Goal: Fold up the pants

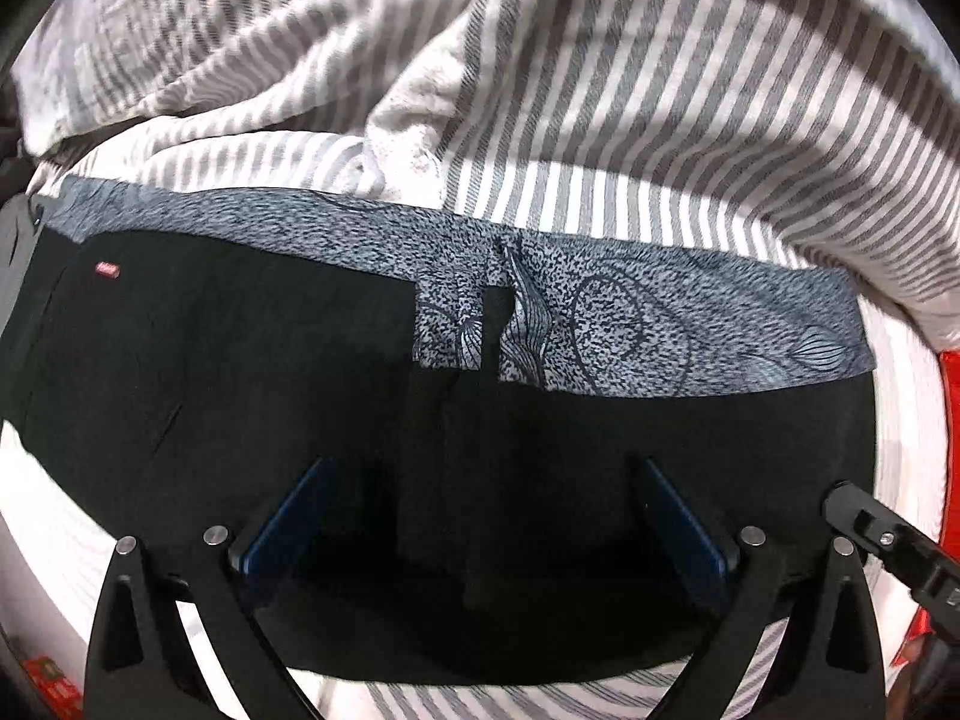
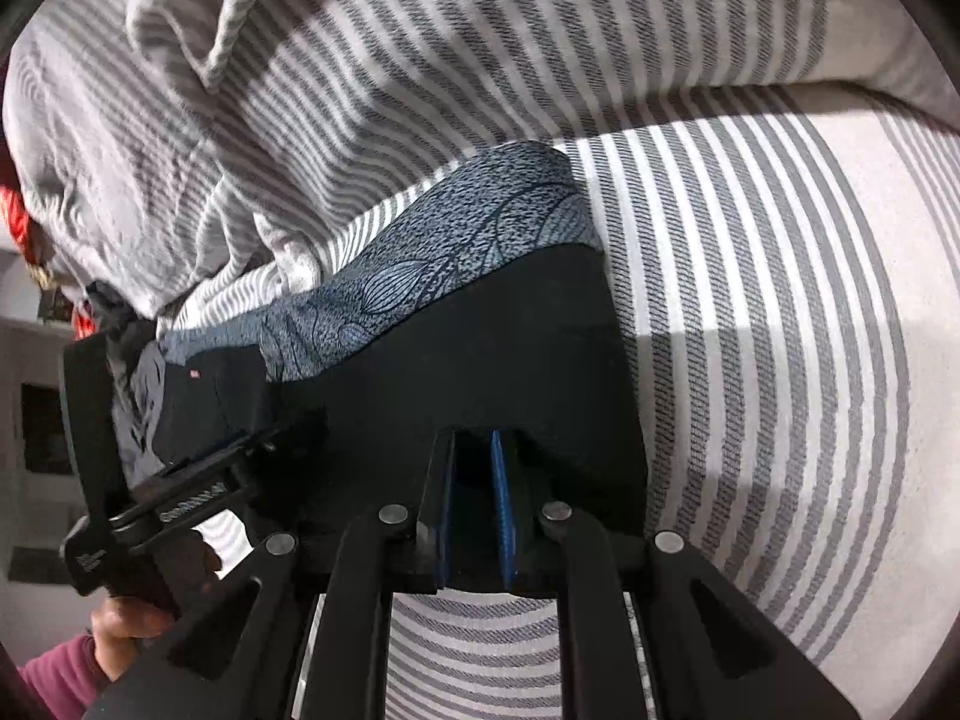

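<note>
The black pants (image 1: 240, 372) lie flat on the striped bed, with a grey patterned waistband (image 1: 630, 312) along the far edge and a small red label (image 1: 107, 268) at the left. My left gripper (image 1: 486, 480) is open, its blue-padded fingers spread wide over the black cloth. In the right wrist view the pants (image 2: 468, 360) and waistband (image 2: 432, 258) show again. My right gripper (image 2: 477, 450) has its jaws nearly together over the near edge of the pants; whether cloth is pinched between them is hidden. The left gripper (image 2: 198, 480) shows at the left there.
A grey and white striped sheet (image 2: 750, 300) covers the bed. A crumpled striped blanket (image 1: 540, 90) is heaped behind the waistband. Something red (image 1: 951, 420) stands at the bed's right edge. The right gripper's body (image 1: 888, 540) enters the left wrist view at lower right.
</note>
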